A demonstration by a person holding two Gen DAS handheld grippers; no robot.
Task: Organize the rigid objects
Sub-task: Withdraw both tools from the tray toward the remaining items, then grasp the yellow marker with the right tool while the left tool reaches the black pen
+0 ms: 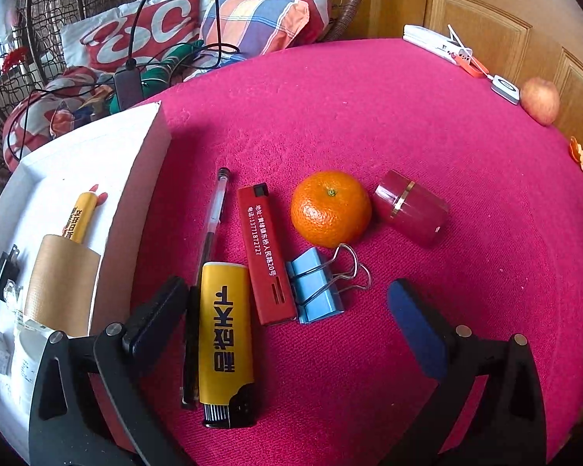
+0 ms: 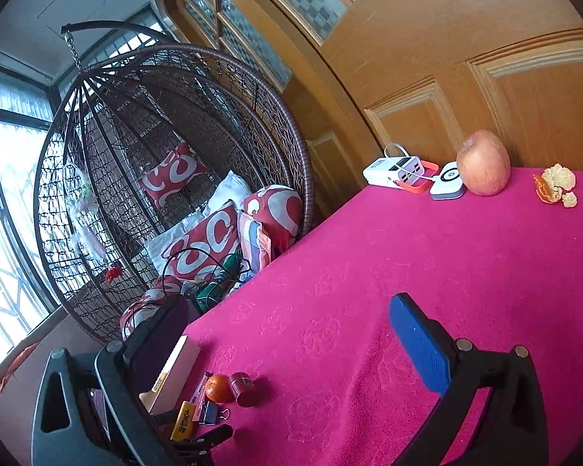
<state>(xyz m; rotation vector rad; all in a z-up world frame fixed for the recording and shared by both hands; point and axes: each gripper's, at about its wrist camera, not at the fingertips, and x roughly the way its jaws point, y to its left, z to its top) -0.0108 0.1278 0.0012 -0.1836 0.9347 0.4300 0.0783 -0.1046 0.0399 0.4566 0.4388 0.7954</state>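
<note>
In the left wrist view, my left gripper [image 1: 287,287] stands open low over the pink table [image 1: 369,116]. Between its fingers lie a yellow lighter [image 1: 225,334], a red lighter [image 1: 266,256] and a blue binder clip [image 1: 316,289]. A clear pen [image 1: 213,225] lies beside the yellow lighter, its lower end under the left finger [image 1: 159,310]. Beyond them sit an orange [image 1: 330,207] and a small red jar [image 1: 412,209]. My right gripper [image 2: 287,299] is open and holds nothing, high above the table; the same orange [image 2: 217,387] and jar [image 2: 245,389] show small at its lower left.
A white box [image 1: 136,178] at the left holds another yellow lighter [image 1: 82,217], a brown tape roll [image 1: 60,283] and a black plug [image 1: 6,272]. An apple [image 2: 484,163], a white power bank [image 2: 396,169] and orange peel [image 2: 555,186] lie along the far edge. A wicker hanging chair [image 2: 175,155] stands beyond the table.
</note>
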